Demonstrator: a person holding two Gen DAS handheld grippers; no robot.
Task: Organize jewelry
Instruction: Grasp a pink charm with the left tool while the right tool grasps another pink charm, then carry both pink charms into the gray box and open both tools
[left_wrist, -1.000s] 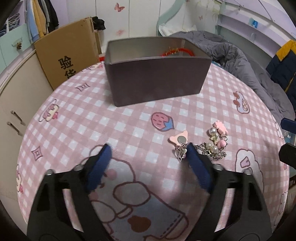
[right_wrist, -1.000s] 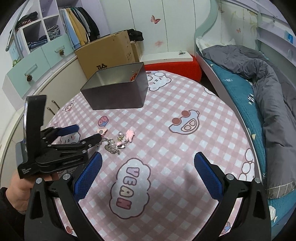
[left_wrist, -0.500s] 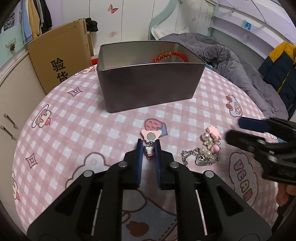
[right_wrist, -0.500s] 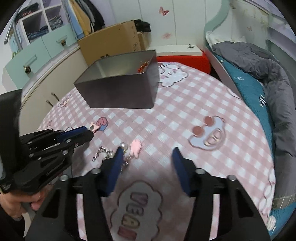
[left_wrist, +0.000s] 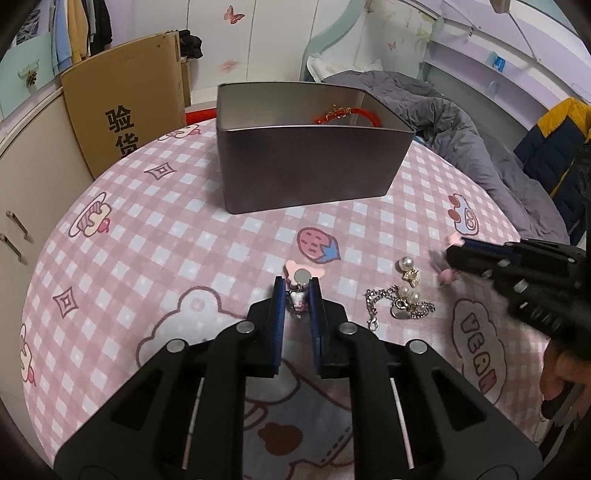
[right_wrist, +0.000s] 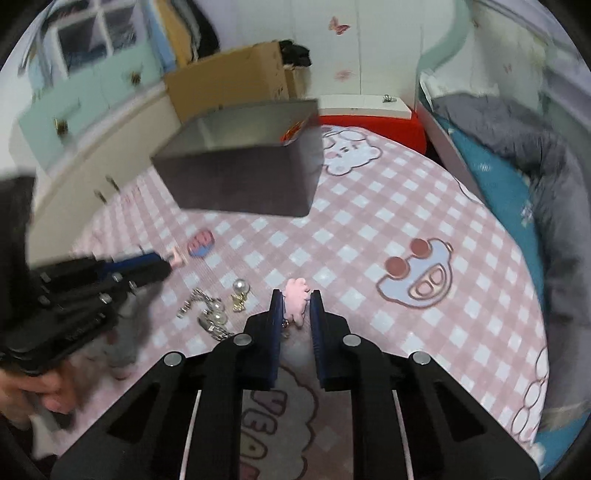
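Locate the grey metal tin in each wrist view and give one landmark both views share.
Left wrist view: the grey metal tin sits upper centre, a red bracelet inside.
Right wrist view: the tin sits upper left of centre, blurred.
Shared landmark: the cardboard box behind the tin.

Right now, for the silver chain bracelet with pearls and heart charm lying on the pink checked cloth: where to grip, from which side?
Take the silver chain bracelet at its pearl-and-heart cluster, coming from above with the fingers straddling it. It lies flat and loosely bunched on the pink checked cloth, so the thin chain gives little to pinch. The cluster is the bulkiest part, I'd judge.
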